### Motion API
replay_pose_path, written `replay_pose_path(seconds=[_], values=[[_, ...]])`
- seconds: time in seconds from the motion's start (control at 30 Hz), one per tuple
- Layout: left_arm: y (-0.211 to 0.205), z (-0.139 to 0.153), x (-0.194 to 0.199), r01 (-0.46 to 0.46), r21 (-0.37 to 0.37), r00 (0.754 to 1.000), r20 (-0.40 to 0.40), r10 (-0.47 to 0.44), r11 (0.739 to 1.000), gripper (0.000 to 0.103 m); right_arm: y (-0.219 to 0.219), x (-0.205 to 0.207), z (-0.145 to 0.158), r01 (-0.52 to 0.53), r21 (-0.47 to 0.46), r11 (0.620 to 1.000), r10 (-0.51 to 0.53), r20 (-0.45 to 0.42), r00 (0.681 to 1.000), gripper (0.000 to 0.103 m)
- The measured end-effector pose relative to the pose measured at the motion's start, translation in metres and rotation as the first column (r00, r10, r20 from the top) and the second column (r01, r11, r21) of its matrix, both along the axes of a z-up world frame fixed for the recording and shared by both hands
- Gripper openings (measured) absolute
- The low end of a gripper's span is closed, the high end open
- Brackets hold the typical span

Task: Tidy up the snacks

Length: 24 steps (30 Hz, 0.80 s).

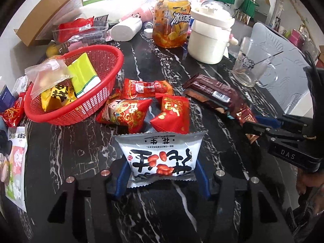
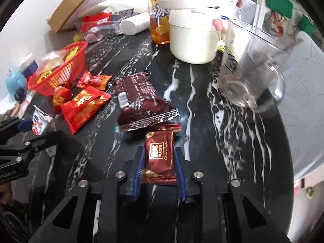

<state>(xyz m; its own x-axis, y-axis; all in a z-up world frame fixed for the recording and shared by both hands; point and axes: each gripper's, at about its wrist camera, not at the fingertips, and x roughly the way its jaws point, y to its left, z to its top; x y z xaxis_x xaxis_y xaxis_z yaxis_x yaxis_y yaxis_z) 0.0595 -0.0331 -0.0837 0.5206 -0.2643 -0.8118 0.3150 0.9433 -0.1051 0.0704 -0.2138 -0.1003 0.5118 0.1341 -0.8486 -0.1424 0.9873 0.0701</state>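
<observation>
My left gripper (image 1: 162,174) is shut on a white peanut snack packet (image 1: 161,156), held just above the black marble table (image 1: 81,154). My right gripper (image 2: 159,168) is shut on a dark red Kiss chocolate packet (image 2: 160,158). A red basket (image 1: 81,103) at the left holds a yellow packet (image 1: 56,97), a green-yellow packet (image 1: 85,75) and a clear bag (image 1: 48,75). Red festive packets (image 1: 125,111) lie beside the basket. Brown chocolate wrappers (image 2: 139,97) lie ahead of my right gripper. The right gripper also shows in the left wrist view (image 1: 261,130), at the right.
A white pot with lid (image 1: 210,38), an orange drink bottle (image 1: 172,20) and a glass mug (image 2: 249,64) stand at the back. A cardboard box (image 1: 48,10), a white roll (image 1: 125,30) and clear containers (image 1: 81,34) crowd the back left. More packets (image 1: 14,162) lie at the left edge.
</observation>
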Motion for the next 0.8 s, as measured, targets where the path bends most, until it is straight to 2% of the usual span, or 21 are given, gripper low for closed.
replay_pose_path(seconds=[0.2, 0.37, 0.43, 0.47, 0.5, 0.57, 0.73, 0.8], values=[[-0.003, 0.001, -0.012, 0.02, -0.014, 1.0, -0.007, -0.02, 1.0, 0.055, -0.006, -0.021, 0.004, 0.034, 0.038, 0.999, -0.033, -0.003, 0.999, 0.012], [-0.002, 0.001, -0.023, 0.029, -0.032, 0.999, -0.017, -0.029, 0.999, 0.055, -0.008, -0.035, 0.007, 0.051, 0.074, 0.996, -0.051, 0.0, 0.999, 0.012], [-0.001, 0.001, -0.025, 0.027, -0.033, 0.999, -0.018, -0.027, 0.999, 0.055, -0.01, -0.035, 0.008, 0.073, 0.099, 0.992, -0.075, 0.016, 0.997, 0.015], [0.0, 0.001, -0.026, 0.025, -0.034, 0.999, -0.02, -0.025, 0.999, 0.055, -0.011, -0.035, 0.008, 0.085, 0.112, 0.99, -0.087, 0.016, 0.996, 0.026], [0.001, 0.001, -0.027, 0.023, -0.036, 0.999, -0.021, -0.024, 0.999, 0.055, -0.013, -0.033, 0.008, 0.1, 0.128, 0.987, -0.102, 0.01, 0.995, 0.053], [0.003, 0.001, -0.026, 0.017, -0.039, 1.0, -0.024, -0.018, 0.999, 0.055, -0.014, -0.029, 0.007, 0.123, 0.146, 0.982, -0.128, 0.024, 0.991, 0.082], [0.009, 0.0, -0.022, -0.004, -0.041, 1.0, -0.029, 0.003, 0.999, 0.055, -0.002, -0.017, 0.004, 0.128, 0.057, 0.99, -0.13, 0.04, 0.991, 0.081], [0.012, -0.001, -0.02, -0.012, -0.042, 0.999, -0.032, 0.011, 0.999, 0.055, 0.003, -0.012, 0.002, 0.119, 0.044, 0.992, -0.12, 0.033, 0.992, 0.075]])
